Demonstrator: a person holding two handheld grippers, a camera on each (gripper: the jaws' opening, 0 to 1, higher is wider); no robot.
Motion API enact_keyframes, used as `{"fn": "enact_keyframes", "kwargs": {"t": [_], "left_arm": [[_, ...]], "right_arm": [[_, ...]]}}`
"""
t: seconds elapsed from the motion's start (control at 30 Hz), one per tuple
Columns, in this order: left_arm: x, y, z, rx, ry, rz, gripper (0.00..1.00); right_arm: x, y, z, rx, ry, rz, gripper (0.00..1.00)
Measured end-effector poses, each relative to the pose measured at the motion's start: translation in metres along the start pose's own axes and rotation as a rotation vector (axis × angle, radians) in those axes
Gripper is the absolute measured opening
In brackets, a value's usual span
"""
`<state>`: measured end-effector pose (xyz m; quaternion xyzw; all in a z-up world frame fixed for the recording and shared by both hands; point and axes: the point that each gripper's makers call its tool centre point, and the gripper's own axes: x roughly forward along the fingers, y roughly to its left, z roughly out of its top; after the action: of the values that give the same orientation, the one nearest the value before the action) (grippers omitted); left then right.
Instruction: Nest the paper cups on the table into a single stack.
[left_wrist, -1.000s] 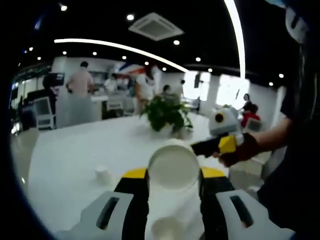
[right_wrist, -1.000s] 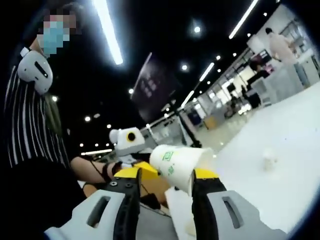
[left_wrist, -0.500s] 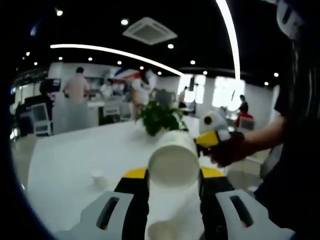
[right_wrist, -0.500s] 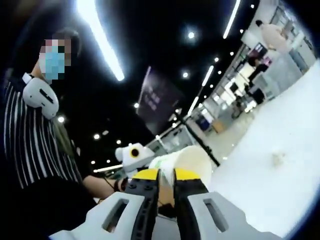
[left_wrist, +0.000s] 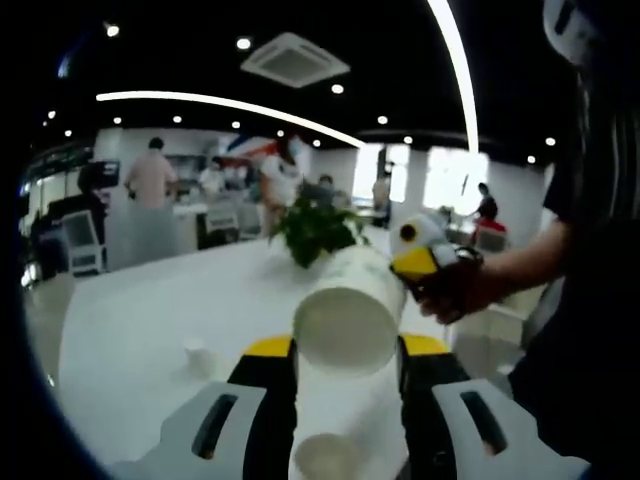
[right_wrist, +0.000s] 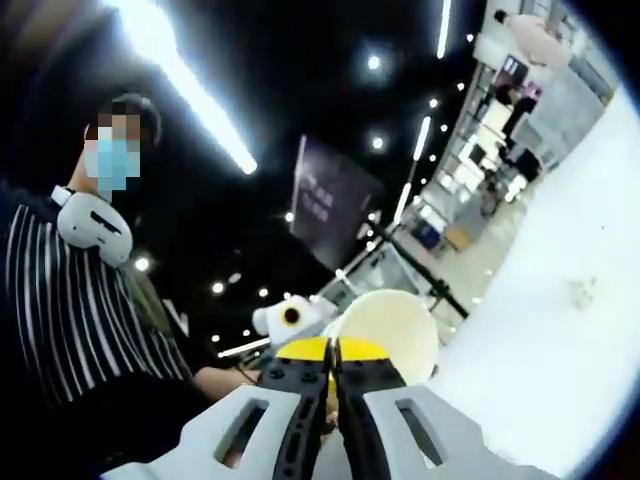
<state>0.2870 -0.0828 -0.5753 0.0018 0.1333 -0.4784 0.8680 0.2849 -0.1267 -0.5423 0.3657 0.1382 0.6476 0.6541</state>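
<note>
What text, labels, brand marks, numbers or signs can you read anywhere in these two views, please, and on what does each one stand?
No text can be read in either view.
Dark hanging sign: pale lines of lettering, too blurred to read.
Paper cup held in the left gripper: its base and side show no print.
Paper cup beyond the right gripper: no print visible.

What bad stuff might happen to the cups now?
1. The left gripper holds a paper cup lying sideways above the table; squeezed harder, it might crumple.
2. The right gripper has its jaws together right beside that cup's rim and could knock it loose.
3. Another cup sits just under the left gripper and might get bumped over.
</note>
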Motion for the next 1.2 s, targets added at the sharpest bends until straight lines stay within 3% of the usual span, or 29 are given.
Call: {"fn": "enact_keyframes", "kwargs": {"t": [0.17,0.3,0.43,0.57,0.83,1.0,1.13,1.2], "left_arm": [[-0.002,0.002,-0.005,0.004,0.003,0.008,0.38],[-0.002,0.003,-0.006,0.023,0.001,0.017,0.38],[-0.003,0.005,-0.008,0.036,-0.001,0.033,0.39],[-0.004,0.008,-0.007,0.034,-0.005,0.038,0.40],[-0.008,0.010,-0.020,0.071,0.035,0.038,0.44],[-0.013,0.010,-0.033,0.062,0.052,0.036,0.51],[-0.018,0.019,-0.041,0.072,0.086,0.071,0.68],[-0.023,0.024,-0.042,0.055,0.084,0.077,0.69]], "right_arm": [[0.002,0.000,-0.004,-0.024,0.023,-0.009,0.00],[0.002,-0.002,-0.004,0.009,0.029,-0.023,0.00],[0.002,-0.005,-0.002,-0.068,0.044,-0.056,0.00],[0.002,-0.006,-0.001,-0.075,0.044,-0.059,0.00],[0.007,-0.010,-0.003,-0.081,0.057,-0.078,0.00],[0.008,-0.012,-0.007,-0.094,0.069,-0.094,0.00],[0.009,-0.013,-0.008,-0.104,0.077,-0.110,0.00],[0.010,-0.016,-0.009,-0.104,0.080,-0.122,0.00]]}}
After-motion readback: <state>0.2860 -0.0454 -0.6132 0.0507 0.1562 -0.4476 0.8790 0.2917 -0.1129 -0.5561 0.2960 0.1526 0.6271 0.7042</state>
